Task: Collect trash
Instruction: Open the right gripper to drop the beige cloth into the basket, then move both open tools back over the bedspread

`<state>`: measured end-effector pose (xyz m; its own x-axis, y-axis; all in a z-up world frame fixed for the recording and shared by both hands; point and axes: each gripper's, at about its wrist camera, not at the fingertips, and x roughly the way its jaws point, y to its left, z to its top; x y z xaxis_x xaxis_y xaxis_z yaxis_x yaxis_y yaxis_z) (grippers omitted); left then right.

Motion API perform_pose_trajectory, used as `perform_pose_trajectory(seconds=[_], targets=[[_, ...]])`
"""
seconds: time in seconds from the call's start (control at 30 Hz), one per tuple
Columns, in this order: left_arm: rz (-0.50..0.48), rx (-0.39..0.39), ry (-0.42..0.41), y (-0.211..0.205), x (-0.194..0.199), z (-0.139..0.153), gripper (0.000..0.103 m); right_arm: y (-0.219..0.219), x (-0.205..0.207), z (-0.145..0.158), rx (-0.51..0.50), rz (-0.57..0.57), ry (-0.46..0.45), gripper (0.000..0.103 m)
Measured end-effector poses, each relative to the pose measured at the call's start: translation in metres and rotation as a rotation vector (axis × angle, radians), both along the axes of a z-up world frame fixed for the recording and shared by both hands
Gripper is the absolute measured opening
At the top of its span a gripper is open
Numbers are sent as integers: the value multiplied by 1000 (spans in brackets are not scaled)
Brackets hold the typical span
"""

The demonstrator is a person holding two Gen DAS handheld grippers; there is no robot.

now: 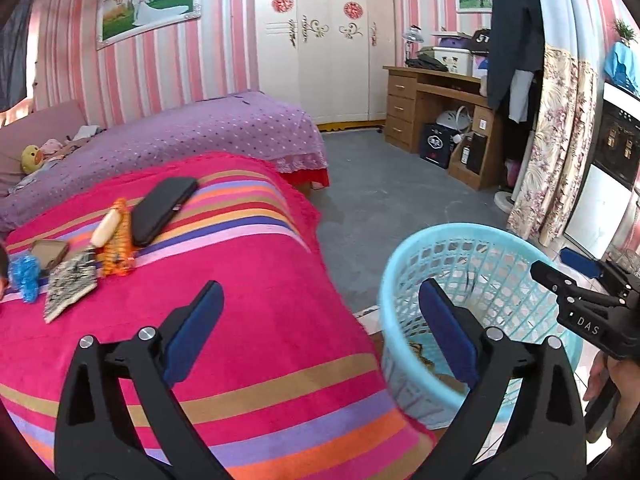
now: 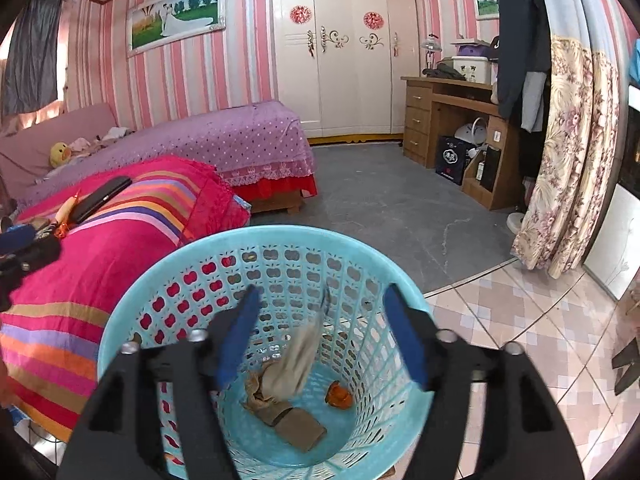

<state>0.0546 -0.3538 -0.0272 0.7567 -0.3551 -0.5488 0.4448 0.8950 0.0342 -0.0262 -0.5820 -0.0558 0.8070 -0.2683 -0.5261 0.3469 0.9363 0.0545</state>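
Your right claw (image 2: 320,332) hangs spread wide over the round light-blue plastic lattice basket (image 2: 200,252), gripping nothing; straight below and ahead of its blue pads sit crumpled tan paper scraps (image 2: 296,364), a flat brown cardboard piece (image 2: 300,426) and a small orange wrapper (image 2: 339,394) on the basket floor. Your left claw (image 1: 320,332) is likewise spread and empty, held above the edge of the pink striped towel-covered bed (image 1: 240,360), with the basket just to its right. Ahead and to the left of that claw, on the bed, lie a crinkled orange snack wrapper (image 1: 116,252), a cream oblong packet (image 1: 105,229) touching it, a black-and-white patterned paper piece (image 1: 70,284), a blue crumpled wad (image 1: 25,276), a flat black phone-like case (image 1: 164,210) and a brown phone (image 1: 50,251).
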Motion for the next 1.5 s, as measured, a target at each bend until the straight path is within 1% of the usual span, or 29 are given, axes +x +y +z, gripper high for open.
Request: perform_pose_trajectory(seconds=[0.07, 0.13, 0.17, 0.3, 0.43, 0.63, 0.87, 1.0, 1.07, 1.17, 1.23, 1.33, 1.4, 1.5], targets=[[18, 5, -13, 12, -2, 5, 95, 4, -1, 6, -1, -11, -18, 86], [42, 3, -28, 26, -5, 10, 95, 12, -2, 12, -6, -22, -35, 92], [56, 0, -35, 35, -6, 14, 95, 15, -1, 15, -11, -26, -37, 94], [114, -24, -39, 69, -8, 27, 97, 34, 8, 20, -24, -23, -18, 98], [161, -40, -45, 98, -7, 37, 97, 53, 16, 23, -44, -28, 1, 98], [217, -33, -64, 142, 1, 48, 97, 87, 31, 37, -36, -13, -18, 98], [281, -24, -39, 204, 32, 46, 97, 140, 60, 50, -45, 49, -37, 98], [320, -19, -38, 246, 51, 44, 97, 167, 79, 49, -6, 74, -43, 98], [351, -3, -45, 266, 61, 42, 97, 176, 88, 49, 11, 79, -43, 98], [386, 4, -44, 287, 73, 41, 97, 192, 96, 50, 29, 84, -60, 98], [388, 11, -26, 297, 81, 41, 97, 204, 104, 49, 39, 89, -55, 98], [395, 29, -36, 306, 83, 41, 97, 221, 115, 48, 48, 105, -36, 98], [379, 39, -31, 310, 85, 40, 97, 232, 121, 50, 51, 111, -32, 98], [382, 36, -24, 315, 88, 38, 97, 253, 127, 57, 30, 126, -26, 98]])
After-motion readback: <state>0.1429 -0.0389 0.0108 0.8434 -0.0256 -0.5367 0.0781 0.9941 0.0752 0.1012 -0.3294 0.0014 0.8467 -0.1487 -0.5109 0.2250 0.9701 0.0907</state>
